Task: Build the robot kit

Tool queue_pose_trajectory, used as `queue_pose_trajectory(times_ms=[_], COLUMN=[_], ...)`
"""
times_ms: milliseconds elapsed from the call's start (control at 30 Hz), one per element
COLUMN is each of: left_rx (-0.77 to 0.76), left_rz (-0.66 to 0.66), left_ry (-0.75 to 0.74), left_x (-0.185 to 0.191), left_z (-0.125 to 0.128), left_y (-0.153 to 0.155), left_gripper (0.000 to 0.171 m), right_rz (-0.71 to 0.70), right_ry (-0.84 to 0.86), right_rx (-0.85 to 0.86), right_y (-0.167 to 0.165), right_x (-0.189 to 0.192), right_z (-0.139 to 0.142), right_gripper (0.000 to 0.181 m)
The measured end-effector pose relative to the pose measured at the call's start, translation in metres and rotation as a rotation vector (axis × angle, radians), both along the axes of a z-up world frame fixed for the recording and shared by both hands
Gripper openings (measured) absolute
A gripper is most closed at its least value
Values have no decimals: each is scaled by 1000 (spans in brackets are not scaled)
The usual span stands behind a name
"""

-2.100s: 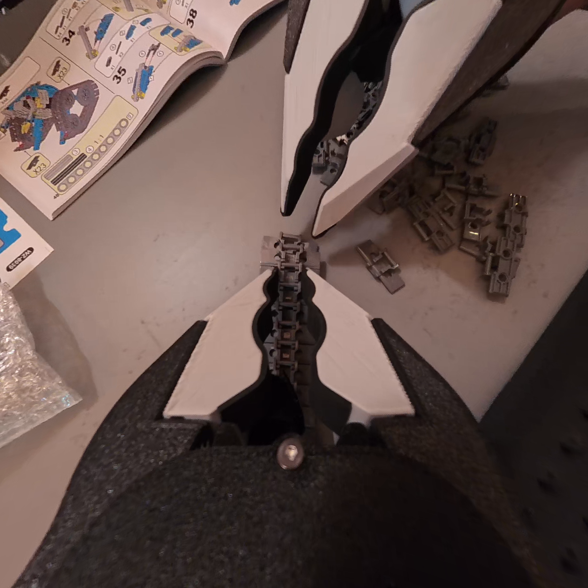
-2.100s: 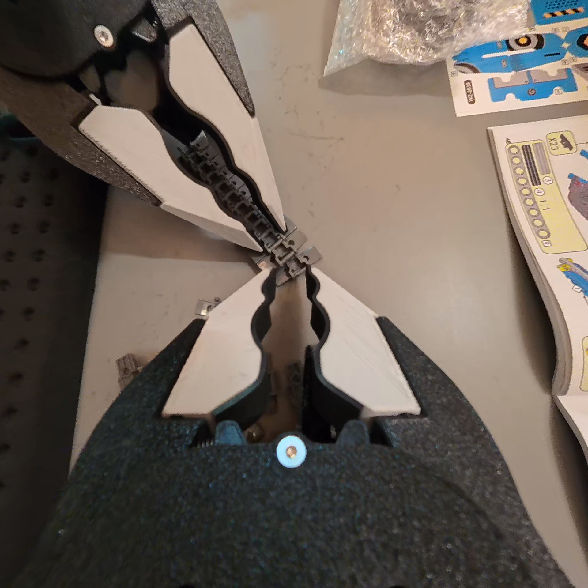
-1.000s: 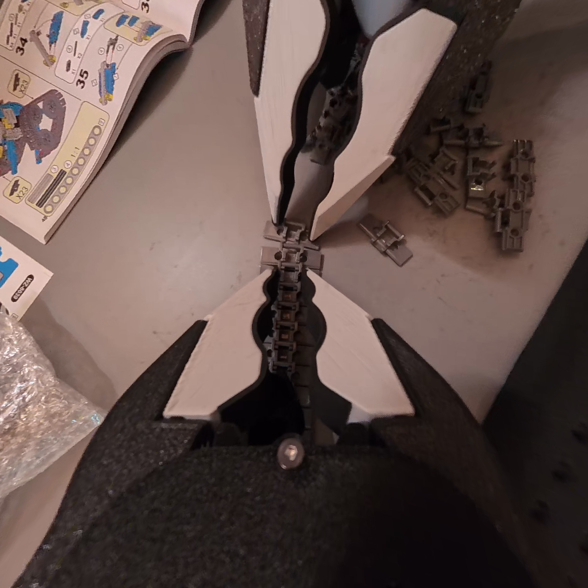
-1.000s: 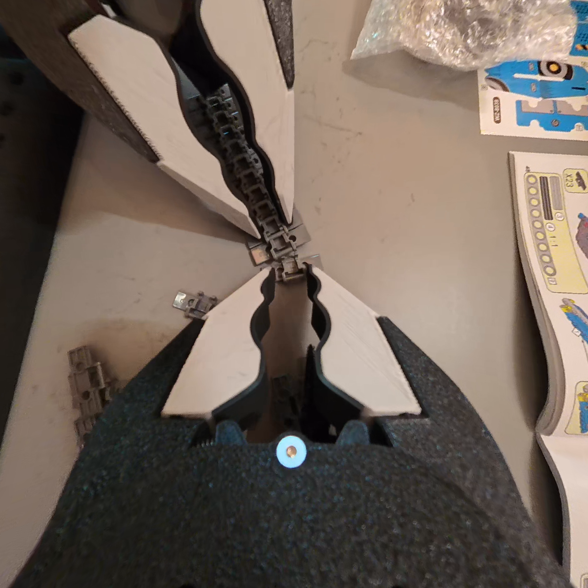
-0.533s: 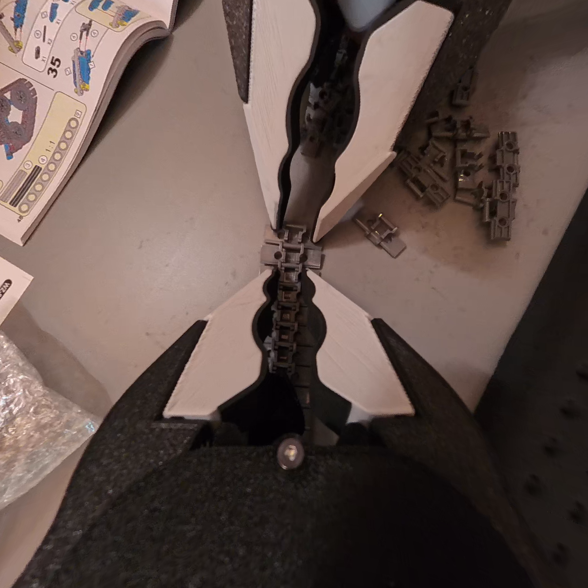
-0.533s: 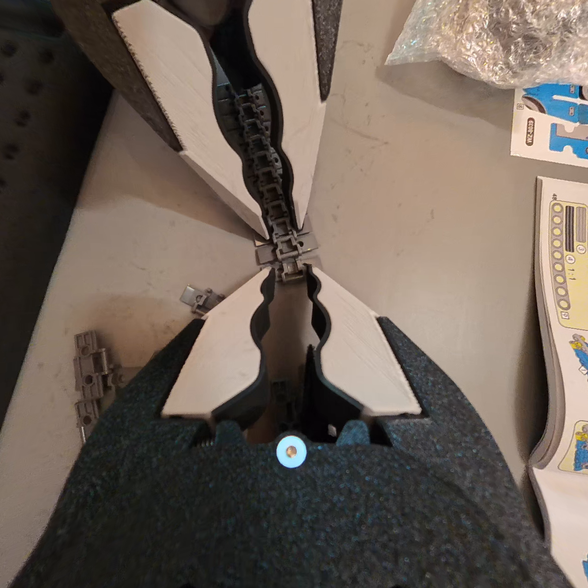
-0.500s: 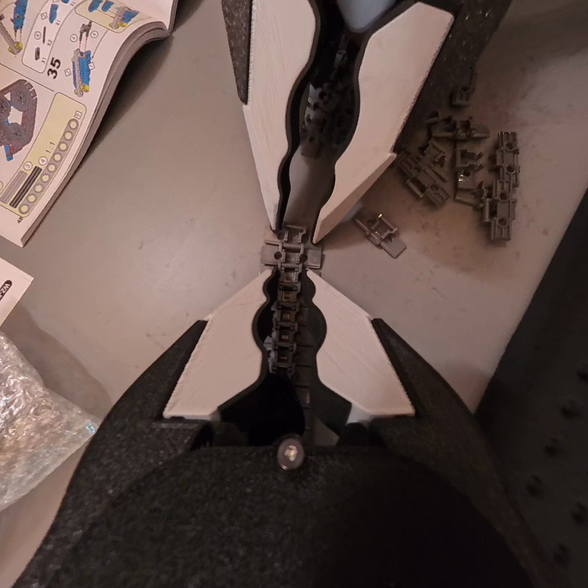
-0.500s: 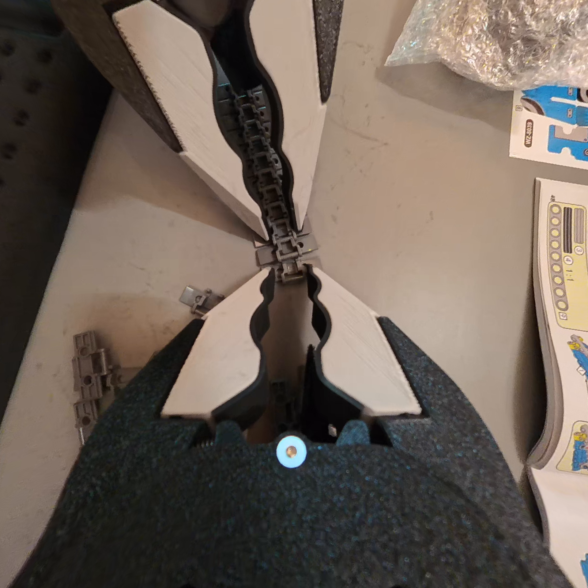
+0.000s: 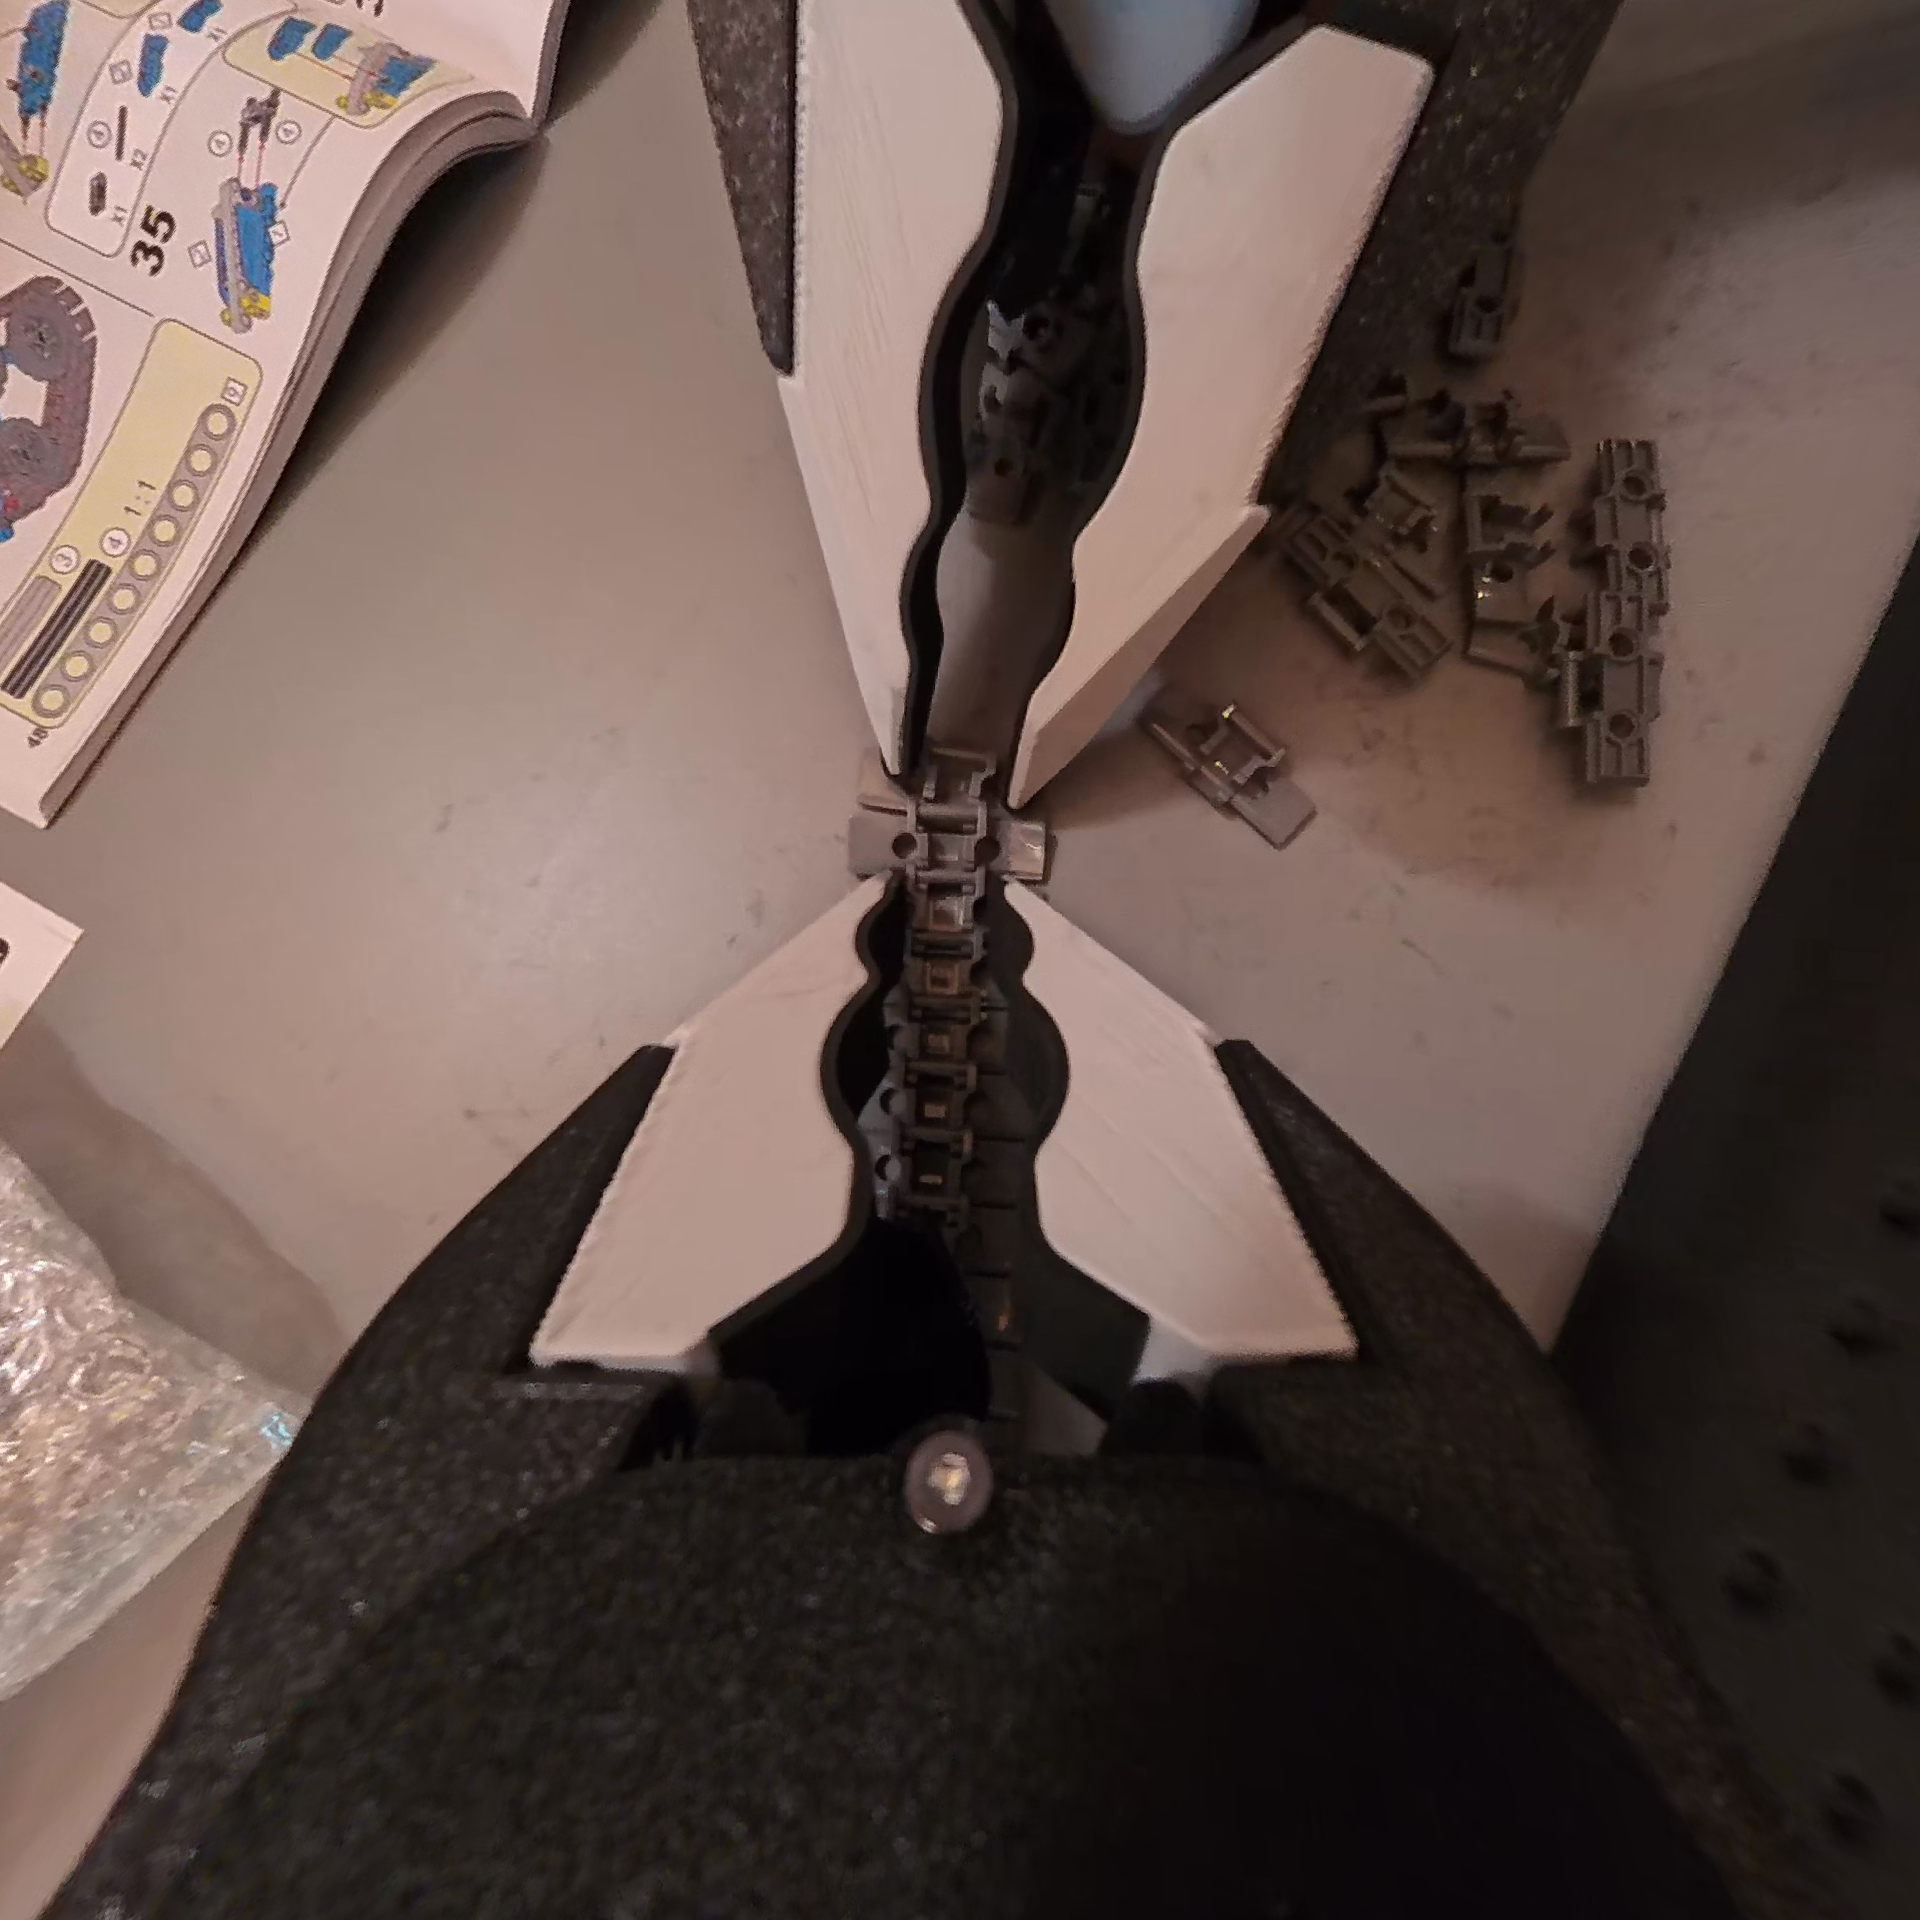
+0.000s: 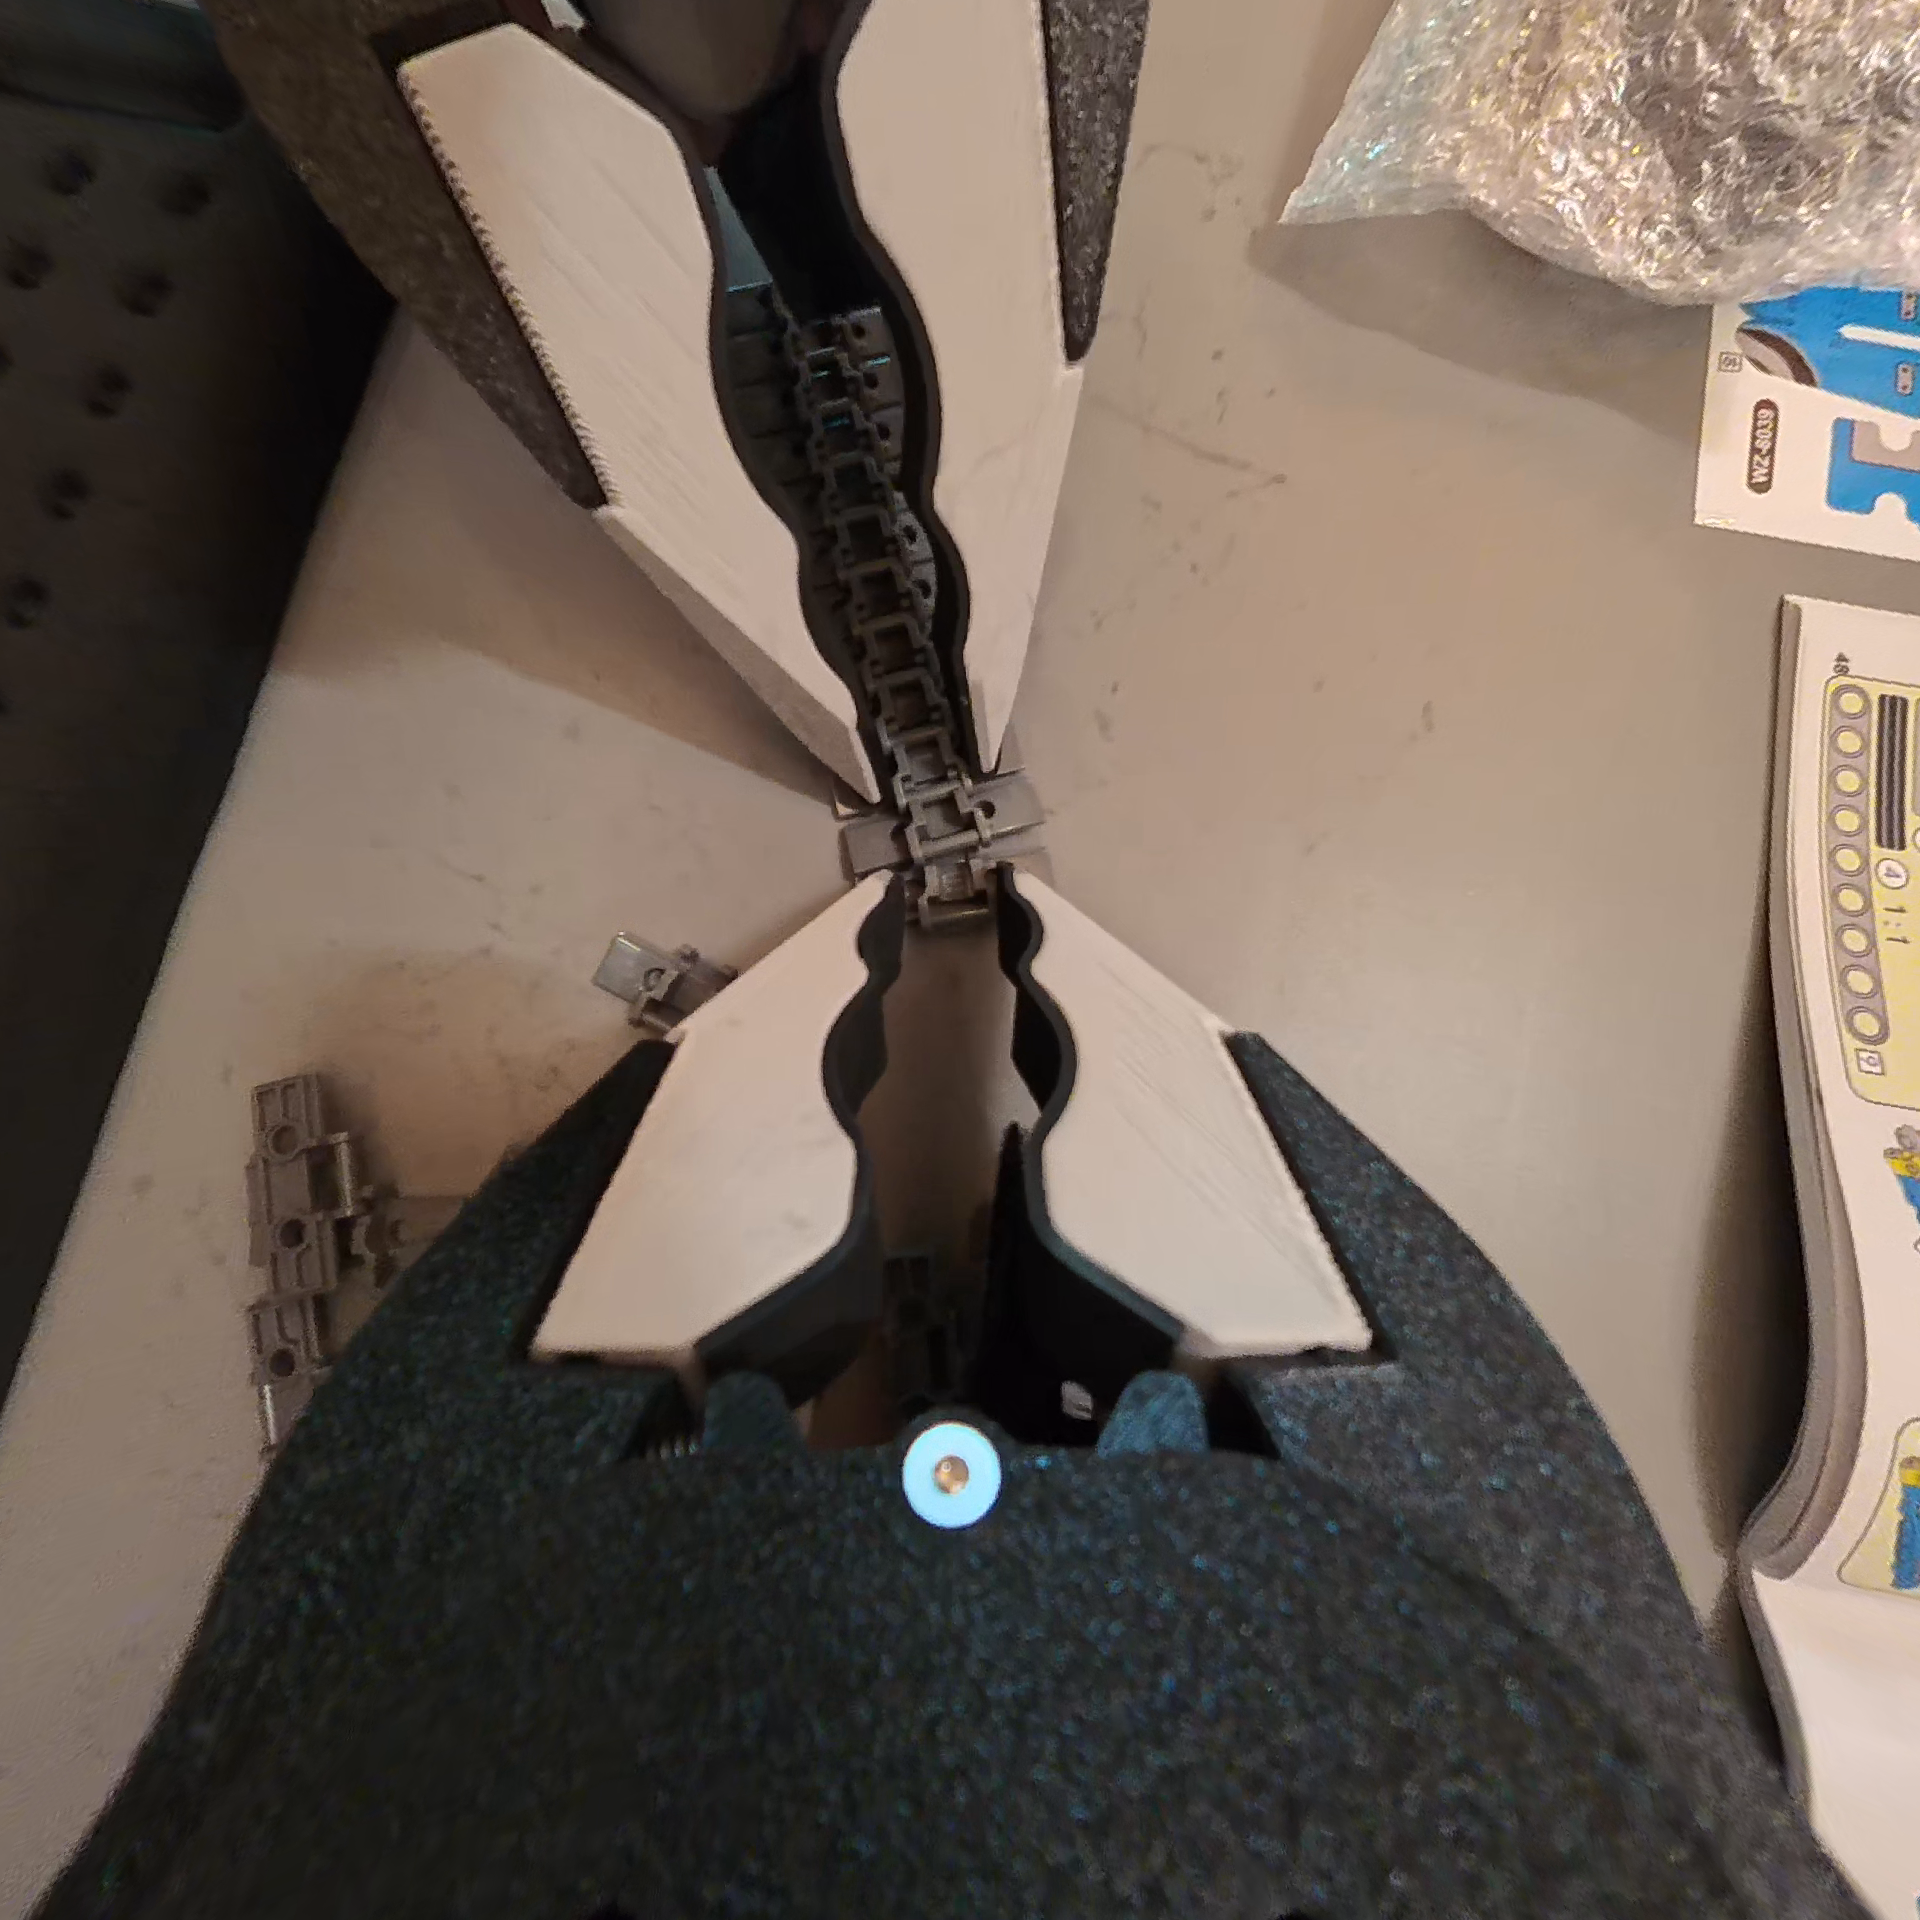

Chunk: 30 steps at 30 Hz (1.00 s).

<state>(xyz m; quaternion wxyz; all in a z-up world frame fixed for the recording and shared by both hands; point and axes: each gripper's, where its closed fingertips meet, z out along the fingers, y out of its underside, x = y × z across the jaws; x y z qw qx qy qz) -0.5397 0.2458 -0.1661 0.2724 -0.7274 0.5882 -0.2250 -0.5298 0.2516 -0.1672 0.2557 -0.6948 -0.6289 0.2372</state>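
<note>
Both grippers have white fingers [image 9: 748, 1132] edged in black, set in speckled black foam bodies; the track chain [image 9: 940, 997] and loose links [image 9: 1496, 561] are grey, the table [image 9: 520, 779] pale grey, the booklet [image 9: 156, 312] white with blue and yellow, the bag [image 10: 1642, 135] apparently clear and silvery

Left claw [image 9: 948, 883] & right claw [image 10: 943, 896] both clamped, tips nearly touching.
</note>
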Motion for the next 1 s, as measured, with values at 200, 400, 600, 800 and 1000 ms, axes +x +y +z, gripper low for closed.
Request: queue_pose_trajectory(times_ms=[200,400,600,800,1000], left_rx=[-29,-51,-35,-47,-24], left_rz=[-22,-32,-24,-26,-44], left_ry=[5,-8,-4,-8,74], left_x=[-3,-1,3,6,5], left_z=[1,2,3,1,-1], left_y=[-2,-3,-1,0,0], left_gripper=[16,18,16,13,13], right_rz=[43,101,124,118,96], right_ry=[-11,-20,-30,-18,14], right_rx=[16,6,-8,-14,-28], right_y=[-1,0,0,-1,-2], right_x=[-1,-2,-2,-4,-5], right_z=[0,0,-1,-1,-1], right_gripper=[15,15,15,15,14])
